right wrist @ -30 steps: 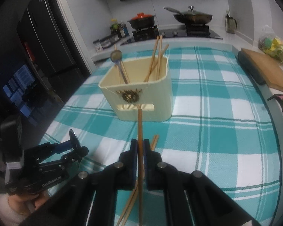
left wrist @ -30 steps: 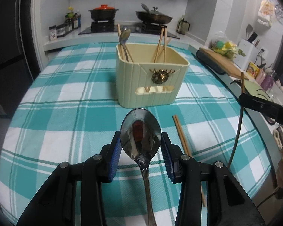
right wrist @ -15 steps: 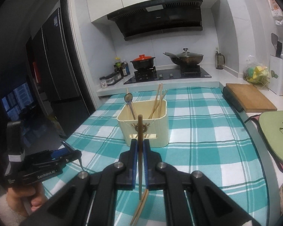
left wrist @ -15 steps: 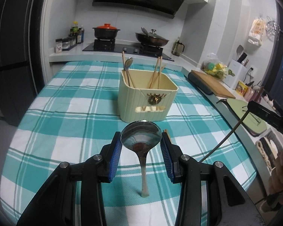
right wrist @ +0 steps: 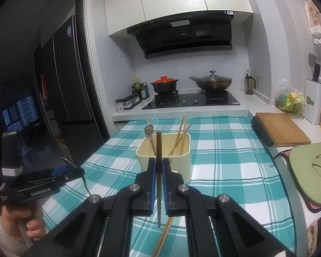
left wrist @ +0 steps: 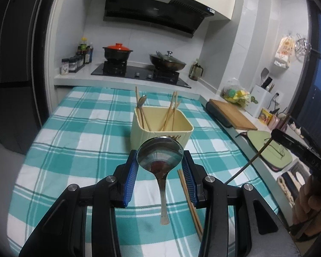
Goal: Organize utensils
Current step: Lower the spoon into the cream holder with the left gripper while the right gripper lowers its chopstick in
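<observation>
Left wrist view: the left gripper [left wrist: 160, 167] grasps a steel spoon [left wrist: 160, 160] by its bowl, above the checked cloth [left wrist: 75, 145]; smooth metal, it may slip. The right gripper [right wrist: 158, 171] clamps one stiff, light chopstick [right wrist: 159, 150] at its middle, before the cream holder [right wrist: 182, 162].

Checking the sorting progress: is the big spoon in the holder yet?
Not yet. The spoon is clamped in the left gripper, handle hanging above the cloth, short of the holder.
</observation>
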`<state>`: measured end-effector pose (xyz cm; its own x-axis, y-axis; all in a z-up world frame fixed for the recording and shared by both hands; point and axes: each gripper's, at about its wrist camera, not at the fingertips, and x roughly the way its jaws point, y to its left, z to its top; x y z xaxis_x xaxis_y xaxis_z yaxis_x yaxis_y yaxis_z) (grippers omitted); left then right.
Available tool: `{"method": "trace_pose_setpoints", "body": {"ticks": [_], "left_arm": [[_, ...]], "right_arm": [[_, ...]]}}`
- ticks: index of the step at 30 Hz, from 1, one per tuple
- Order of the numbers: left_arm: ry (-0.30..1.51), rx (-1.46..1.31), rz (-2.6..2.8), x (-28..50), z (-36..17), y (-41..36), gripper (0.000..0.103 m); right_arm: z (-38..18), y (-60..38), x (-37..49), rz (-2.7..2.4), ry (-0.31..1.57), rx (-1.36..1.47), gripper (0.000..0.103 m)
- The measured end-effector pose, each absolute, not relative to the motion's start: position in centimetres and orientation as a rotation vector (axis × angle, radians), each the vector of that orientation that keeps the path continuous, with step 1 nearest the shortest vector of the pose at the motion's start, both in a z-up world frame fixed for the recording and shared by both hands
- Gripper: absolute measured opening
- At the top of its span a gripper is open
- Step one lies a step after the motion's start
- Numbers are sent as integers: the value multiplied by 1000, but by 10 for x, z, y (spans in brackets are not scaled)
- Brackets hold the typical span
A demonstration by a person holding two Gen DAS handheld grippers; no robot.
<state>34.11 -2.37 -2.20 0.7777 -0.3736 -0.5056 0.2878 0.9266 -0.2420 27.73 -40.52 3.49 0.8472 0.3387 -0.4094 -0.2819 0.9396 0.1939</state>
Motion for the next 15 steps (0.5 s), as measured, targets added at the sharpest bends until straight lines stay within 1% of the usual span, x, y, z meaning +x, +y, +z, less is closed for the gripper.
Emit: {"method": "trace_pose_setpoints", "body": {"ticks": [10,15], "left_arm": [[519,-196,-389,376,32,-7,41],[462,-227,-413,405,76,0,41]], "right_arm": [[47,-411,297,308,442,122,6],[76,-409,321,307,391,93,6]]}}
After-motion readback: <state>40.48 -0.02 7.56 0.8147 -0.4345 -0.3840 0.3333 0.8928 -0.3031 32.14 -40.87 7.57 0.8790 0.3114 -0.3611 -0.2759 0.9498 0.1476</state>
